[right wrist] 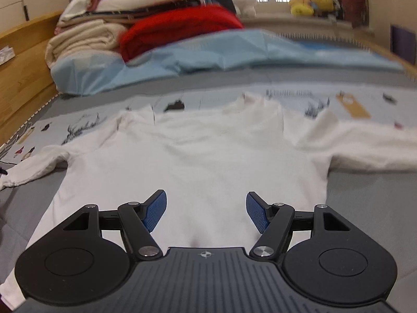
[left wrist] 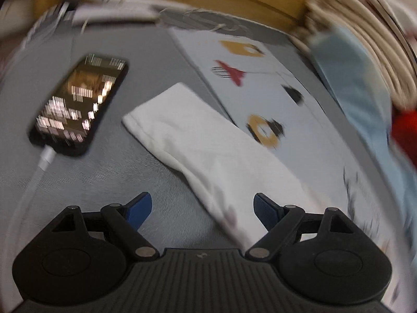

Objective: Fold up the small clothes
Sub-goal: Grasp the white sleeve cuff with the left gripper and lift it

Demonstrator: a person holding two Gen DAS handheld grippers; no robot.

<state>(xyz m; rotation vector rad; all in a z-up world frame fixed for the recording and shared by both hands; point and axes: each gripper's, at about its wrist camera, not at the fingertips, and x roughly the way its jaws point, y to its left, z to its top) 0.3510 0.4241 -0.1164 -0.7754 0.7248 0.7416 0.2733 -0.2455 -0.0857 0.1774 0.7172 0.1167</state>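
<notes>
A small white long-sleeved shirt (right wrist: 198, 154) lies flat on the grey bed cover, both sleeves spread out to the sides, collar away from me. My right gripper (right wrist: 206, 208) is open and empty, just above the shirt's lower body. In the left wrist view one white sleeve (left wrist: 198, 146) runs diagonally from the cuff at upper left down to between my fingers. My left gripper (left wrist: 202, 208) is open and empty, over the sleeve's near part.
A black phone (left wrist: 78, 104) with a lit screen and white charging cable lies left of the sleeve. A patterned light sheet (left wrist: 260, 86) lies to the right. Folded blankets, a red one (right wrist: 179, 28) and a blue quilt (right wrist: 208, 54) are piled beyond the shirt. A wooden bed frame (right wrist: 20, 70) borders the left.
</notes>
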